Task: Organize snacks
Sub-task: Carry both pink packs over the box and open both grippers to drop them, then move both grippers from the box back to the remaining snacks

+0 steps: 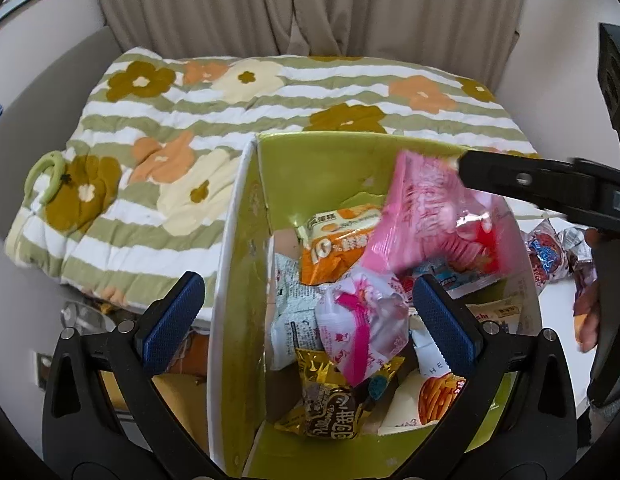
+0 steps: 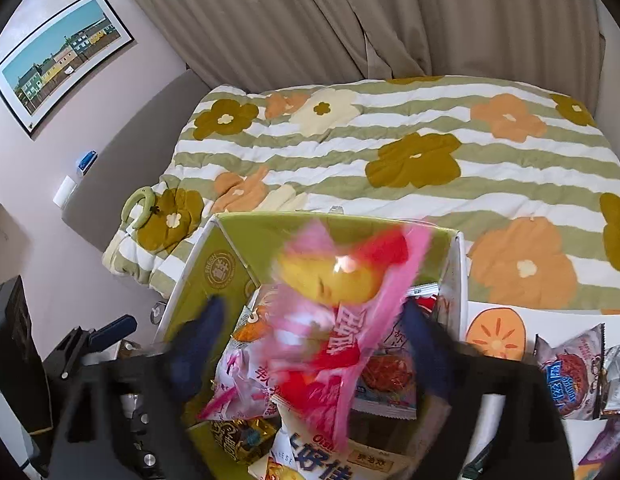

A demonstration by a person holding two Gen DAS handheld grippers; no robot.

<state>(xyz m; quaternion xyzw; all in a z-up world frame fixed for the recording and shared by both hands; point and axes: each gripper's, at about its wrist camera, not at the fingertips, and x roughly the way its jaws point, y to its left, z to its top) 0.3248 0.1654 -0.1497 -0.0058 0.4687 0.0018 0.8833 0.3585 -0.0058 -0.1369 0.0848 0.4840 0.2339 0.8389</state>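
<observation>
A green cardboard box (image 1: 334,160) holds several snack packets, among them an orange one (image 1: 330,252), a white-and-pink one (image 1: 362,320) and a gold one (image 1: 330,408). My left gripper (image 1: 305,312) is open, its blue pads astride the box's left wall. A pink snack bag (image 1: 430,224) hangs over the box, blurred in the right wrist view (image 2: 334,320). My right gripper (image 2: 310,344) is open around the bag, its fingers (image 1: 510,180) at the bag's top edge; whether they touch it is unclear.
The box (image 2: 213,276) stands on a white table beside a bed with a striped floral quilt (image 2: 390,152). More snack packets (image 2: 570,372) lie on the table to the right. Curtains hang behind the bed.
</observation>
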